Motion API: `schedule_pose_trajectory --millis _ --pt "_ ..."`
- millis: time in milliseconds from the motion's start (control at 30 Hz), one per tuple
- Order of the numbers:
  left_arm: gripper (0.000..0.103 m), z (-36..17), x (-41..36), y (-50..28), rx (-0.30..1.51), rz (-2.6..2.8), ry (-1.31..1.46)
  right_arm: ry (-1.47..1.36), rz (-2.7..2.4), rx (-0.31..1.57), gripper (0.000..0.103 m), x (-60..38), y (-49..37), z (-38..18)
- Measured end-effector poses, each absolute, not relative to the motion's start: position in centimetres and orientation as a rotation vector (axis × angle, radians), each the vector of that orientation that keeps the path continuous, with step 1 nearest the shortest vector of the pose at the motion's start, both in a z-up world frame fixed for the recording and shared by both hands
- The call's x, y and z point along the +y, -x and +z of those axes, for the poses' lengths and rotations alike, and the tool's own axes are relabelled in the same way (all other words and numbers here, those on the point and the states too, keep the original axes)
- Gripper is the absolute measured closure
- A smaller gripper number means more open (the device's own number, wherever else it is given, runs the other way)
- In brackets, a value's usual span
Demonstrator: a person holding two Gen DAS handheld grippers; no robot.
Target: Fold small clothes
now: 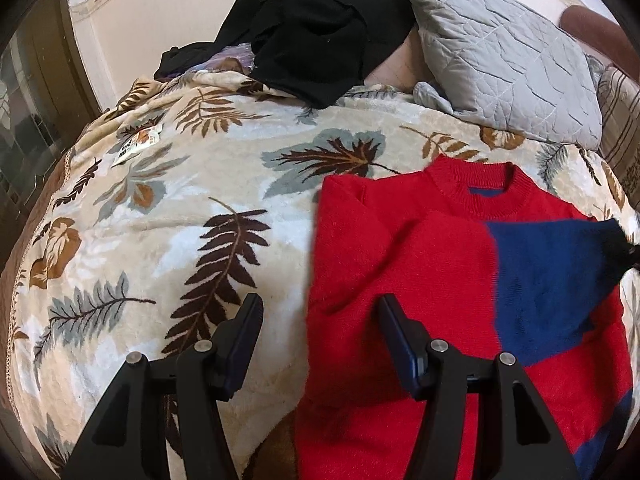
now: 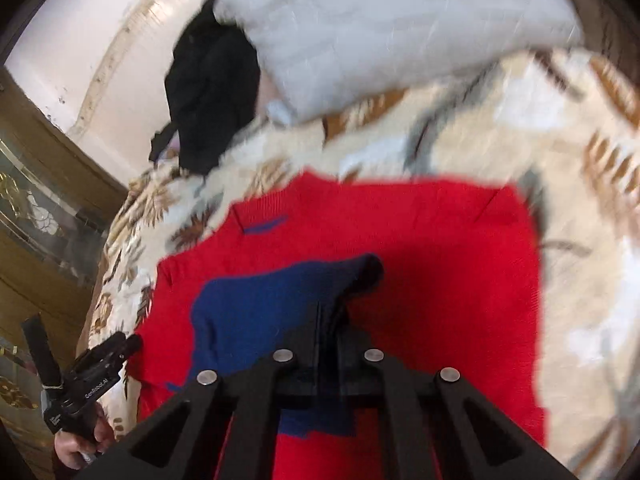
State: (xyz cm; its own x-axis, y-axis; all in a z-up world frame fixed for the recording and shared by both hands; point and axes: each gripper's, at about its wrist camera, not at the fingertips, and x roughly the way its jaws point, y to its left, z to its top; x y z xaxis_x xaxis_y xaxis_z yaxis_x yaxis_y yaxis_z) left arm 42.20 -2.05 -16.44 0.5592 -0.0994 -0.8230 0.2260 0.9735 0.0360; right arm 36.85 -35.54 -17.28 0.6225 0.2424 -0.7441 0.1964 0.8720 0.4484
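1. Left wrist view — the red sweater (image 1: 400,264) lies flat on the leaf-print blanket (image 1: 168,216) of the bed, filling the lower right of the frame, collar toward the top. Spread out like this, it reads as laid ready for folding.
2. Same view: a blue sleeve (image 1: 552,280) is drawn across the chest, its dark cuff pinched by something black at the right edge, likely the other gripper.
3. Left gripper (image 1: 318,304) stands wide, holding nothing. One finger is over the blanket, the other over the sweater's left edge; touching or hovering, cannot tell.
4. Upper frame: black clothes (image 1: 316,28) and a grey quilted pillow (image 1: 504,60), well apart from the sweater.
5. Right wrist view, blurred — the right gripper (image 2: 320,312) is closed on the blue sleeve (image 2: 256,304) just below centre, the cuff bunched ahead of the fingers; judged to be carrying it inward for the fold.
6. Sweater (image 2: 440,240) lies under and ahead of it; the left gripper (image 2: 132,344) sits at lower left, beside the sweater's edge.
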Motion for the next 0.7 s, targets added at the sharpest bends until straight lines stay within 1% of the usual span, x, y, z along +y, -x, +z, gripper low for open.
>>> schedule_pose_trajectory --millis 67,133,267,300,367,433,500,533,567,600,700 --pt "0.042 -16.8 -2.5 -42.2 0.969 -0.203 -0.155 -0.517 -0.022 0.859 0.097 -36.8 -35.6 -16.0" --pt "0.042 -17.5 -3.3 -42.3 0.988 -0.213 -0.190 -0.522 -0.084 0.860 0.097 -38.5 -35.1 -16.0" --pt "0.042 -19.1 -4.6 -42.2 1.027 -0.202 -0.262 -0.553 -0.239 0.923 0.096 -42.2 -34.9 -18.6" --pt "0.042 -19.0 -4.7 -42.2 1.023 -0.200 -0.267 -0.561 -0.254 0.954 0.093 -42.8 -35.0 -19.3" --pt "0.042 -18.4 -4.5 -42.0 1.008 -0.207 -0.254 -0.633 -0.238 0.978 0.093 -43.9 -35.1 -20.1" --pt "0.042 -17.7 -4.3 -41.9 0.985 -0.213 -0.230 -0.662 -0.222 0.932 0.092 -44.3 -34.5 -18.9" --pt "0.042 -17.8 -4.3 -42.1 0.985 -0.208 -0.232 -0.620 -0.247 0.836 0.092 -44.3 -33.8 -16.7" --pt "0.042 -18.2 -4.5 -42.2 0.999 -0.205 -0.244 -0.597 -0.269 0.793 0.085 -44.3 -33.4 -15.9" --pt "0.042 -18.5 -4.6 -42.4 1.010 -0.202 -0.254 -0.599 -0.262 0.780 0.075 -44.3 -33.3 -15.7" --pt "0.042 -19.1 -4.8 -42.4 1.025 -0.199 -0.271 -0.609 -0.239 0.784 0.072 -44.1 -33.3 -15.8" --pt "0.040 -19.4 -5.4 -42.3 1.016 -0.189 -0.316 -0.585 -0.118 0.892 0.071 -42.1 -34.5 -17.2"
